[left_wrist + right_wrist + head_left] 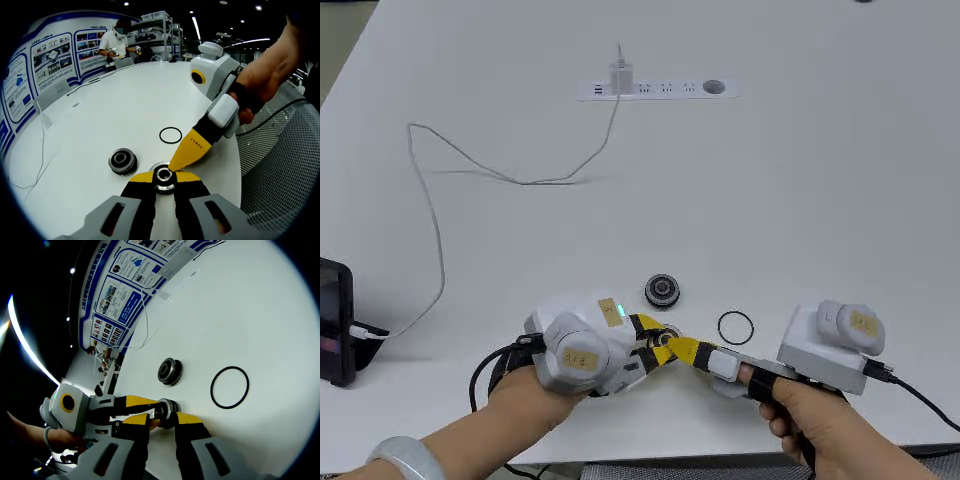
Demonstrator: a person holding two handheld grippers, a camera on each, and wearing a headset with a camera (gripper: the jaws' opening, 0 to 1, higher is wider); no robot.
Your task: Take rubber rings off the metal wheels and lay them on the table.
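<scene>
finding 1, left gripper: clenched on a metal wheel at the near edge of the table. in the left gripper view the two yellow tips sit at 9 and 3 o'clock of this held wheel, touching its rim on both sides.

finding 2, right gripper: it comes in from 3 o'clock in the head view, and its yellow tip meets the held wheel. in the left gripper view the right gripper shows as one yellow wedge touching the wheel's rim at about 1 o'clock. in the right gripper view the wheel lies at the tips, with the left gripper reaching in from 9 o'clock. whether the right jaws are pinched on the wheel, on its ring or merely pressed against it, i cannot tell.

finding 3, second wheel: it rests on the table at 12 o'clock of the held wheel, near it but apart, with no gripper on it.

finding 4, rubber ring: one loose black ring lies flat on the table at 2 o'clock of the held wheel, clear of both wheels.

other items: power strip at 12 o'clock far across the table, a white cable running from it toward a phone at 9 o'clock.
</scene>
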